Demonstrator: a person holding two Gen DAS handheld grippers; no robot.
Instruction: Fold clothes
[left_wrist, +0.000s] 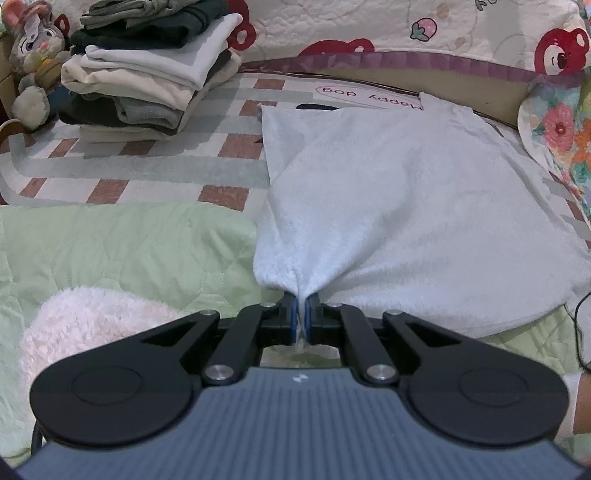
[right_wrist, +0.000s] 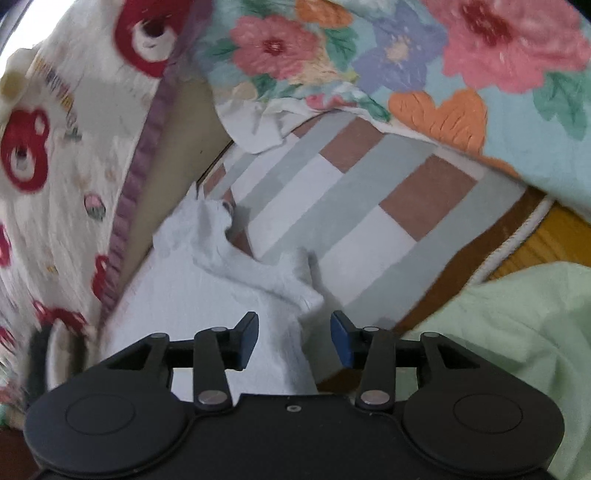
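Left gripper (left_wrist: 303, 317) clenches a hem of the white garment (left_wrist: 406, 206) spread on the checked mat (left_wrist: 155, 162), right gripper (right_wrist: 294, 338) released over its far edge; an even, taut pull keeps it flat.

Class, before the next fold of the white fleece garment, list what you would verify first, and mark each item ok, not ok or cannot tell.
1. Left gripper shut on the white fleece garment: ok.
2. Right gripper gripping the garment: not ok; jaws open, cloth lies between them.
3. Garment lying flat on the checked mat: not ok; bunched at the left grip.
4. Stack of folded clothes clear of the garment: ok.
5. Pink fleece item clear of the garment: ok.
6. Far sleeve tucked in: cannot tell.
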